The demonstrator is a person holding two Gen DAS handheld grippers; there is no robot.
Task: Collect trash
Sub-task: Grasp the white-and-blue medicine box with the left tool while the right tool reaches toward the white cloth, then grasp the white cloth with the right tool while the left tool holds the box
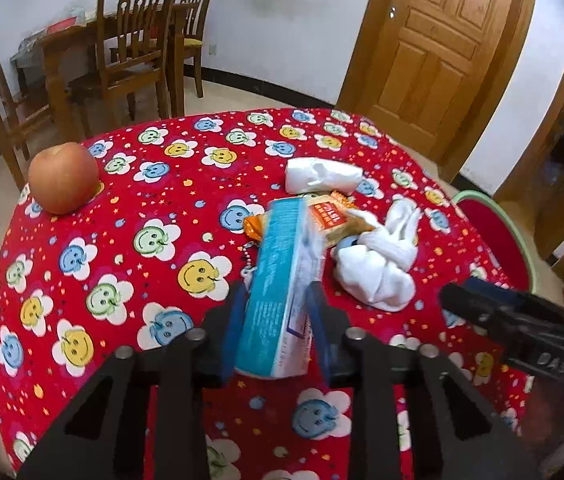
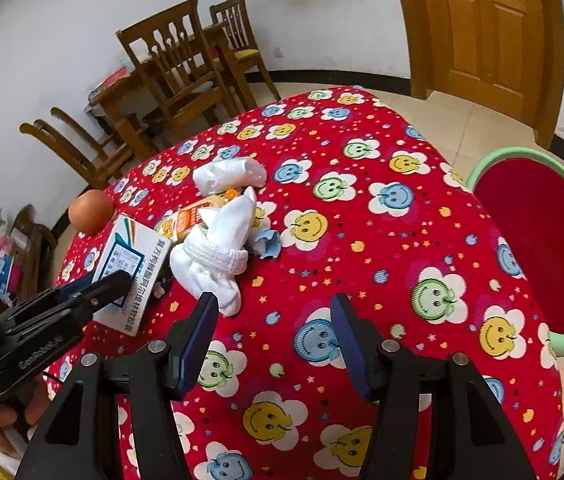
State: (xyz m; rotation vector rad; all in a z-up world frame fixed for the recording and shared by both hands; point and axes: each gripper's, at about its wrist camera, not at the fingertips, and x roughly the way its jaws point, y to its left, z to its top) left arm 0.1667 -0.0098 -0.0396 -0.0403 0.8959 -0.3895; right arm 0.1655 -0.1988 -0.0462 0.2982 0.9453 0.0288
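The left gripper (image 1: 276,308) has its jaws clamped on a blue-and-white carton (image 1: 278,280), held tilted just above the red smiley tablecloth (image 1: 122,264); the right gripper (image 2: 274,320) hovers with jaws apart and nothing between them; ahead lie a knotted white sock (image 2: 214,256), an orange snack wrapper (image 1: 328,216) and a crumpled white bag (image 1: 322,176), close together; an apple (image 1: 63,178) sits well apart; a red-lined basin (image 2: 542,240) stands beside the table.

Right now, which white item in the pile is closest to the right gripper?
The knotted white sock, just beyond the open right gripper. The crumpled white bag lies at the pile's far end.
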